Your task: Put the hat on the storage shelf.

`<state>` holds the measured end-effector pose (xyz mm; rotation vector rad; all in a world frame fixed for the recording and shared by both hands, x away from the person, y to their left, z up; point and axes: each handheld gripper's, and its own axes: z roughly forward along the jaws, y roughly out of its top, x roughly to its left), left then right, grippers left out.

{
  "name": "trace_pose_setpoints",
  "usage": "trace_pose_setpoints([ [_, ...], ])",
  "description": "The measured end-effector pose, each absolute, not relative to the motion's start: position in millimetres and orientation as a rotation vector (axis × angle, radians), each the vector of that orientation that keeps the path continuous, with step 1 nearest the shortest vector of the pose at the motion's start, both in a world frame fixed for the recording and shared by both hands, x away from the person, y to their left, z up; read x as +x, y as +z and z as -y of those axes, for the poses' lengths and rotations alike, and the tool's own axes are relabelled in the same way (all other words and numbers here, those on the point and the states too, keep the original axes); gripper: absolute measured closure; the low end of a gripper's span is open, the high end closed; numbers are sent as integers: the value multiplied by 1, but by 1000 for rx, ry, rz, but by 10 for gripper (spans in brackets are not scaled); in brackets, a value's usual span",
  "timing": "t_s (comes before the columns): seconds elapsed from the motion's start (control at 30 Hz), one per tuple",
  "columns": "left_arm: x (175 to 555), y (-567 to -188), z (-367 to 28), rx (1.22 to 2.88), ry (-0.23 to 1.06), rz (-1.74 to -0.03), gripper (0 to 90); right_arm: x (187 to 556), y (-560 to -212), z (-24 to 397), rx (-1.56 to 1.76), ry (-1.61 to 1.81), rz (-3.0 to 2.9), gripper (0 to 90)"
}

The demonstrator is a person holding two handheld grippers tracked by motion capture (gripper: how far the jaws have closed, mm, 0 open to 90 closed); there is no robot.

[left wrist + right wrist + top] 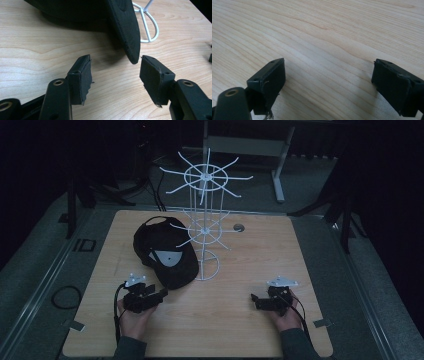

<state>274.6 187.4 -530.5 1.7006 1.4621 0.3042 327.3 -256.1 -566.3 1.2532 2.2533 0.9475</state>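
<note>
A black cap [162, 252] lies on the wooden table [250, 270], left of a white wire display rack [206, 220] with hook arms. My left gripper [161, 295] sits just below the cap's brim, held by a hand. In the left gripper view it stands open [115, 75], and the brim tip [130, 35] hangs just beyond the gap between its pads, touching neither. The rack's ring base [150, 27] shows behind the brim. My right gripper [255, 300] rests at the front right, open [328, 80] over bare wood with nothing between its pads.
A small round grommet [239, 227] is set in the table near the back right. A coiled cable [65, 296] lies on the floor left of the table. A metal stand leg [277, 180] rises behind the table.
</note>
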Motion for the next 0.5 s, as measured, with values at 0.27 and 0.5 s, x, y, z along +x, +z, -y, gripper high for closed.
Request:
trace_pose_setpoints([
  [0.27, 278, -528, -185, 1695, 304, -1466, 427, 327, -566, 256, 1253, 948, -2254, 117],
  [0.5, 281, -527, -182, 1701, 303, -1466, 420, 327, -566, 256, 1254, 948, -2254, 117],
])
